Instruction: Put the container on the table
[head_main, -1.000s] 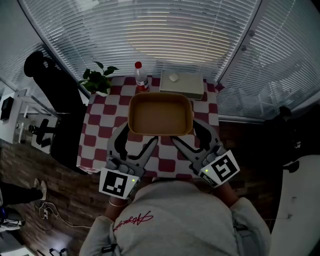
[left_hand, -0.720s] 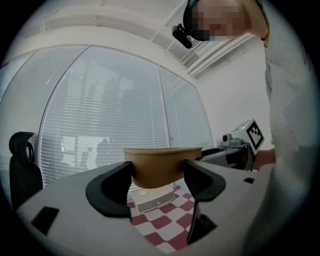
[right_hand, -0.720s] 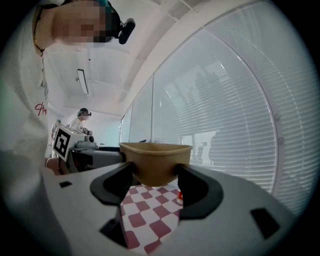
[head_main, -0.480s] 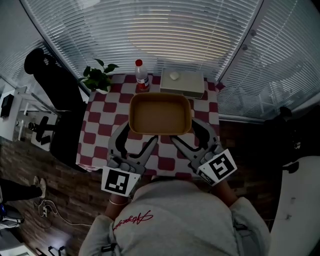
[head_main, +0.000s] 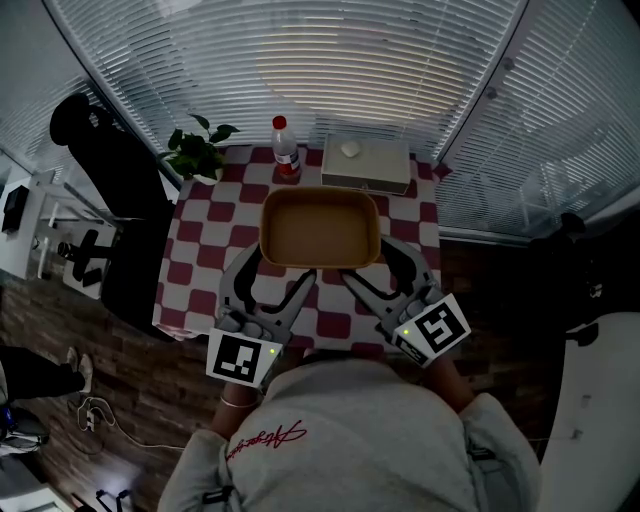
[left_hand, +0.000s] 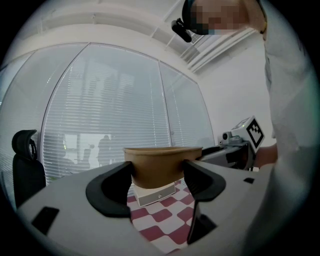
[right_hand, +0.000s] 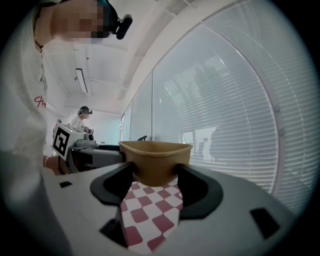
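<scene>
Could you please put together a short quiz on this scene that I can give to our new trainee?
1. True or false: the tan rectangular container rests on the red-and-white checkered table.
2. What holds the container? A. one gripper alone. B. two grippers, one at each near corner. C. nothing.
3. Fill in: the clear plastic bottle beyond the container has a ___ cap.

Key
1. False: it is held in the air above the table.
2. B: the left gripper and the right gripper each clamp a corner.
3. Red.
</scene>
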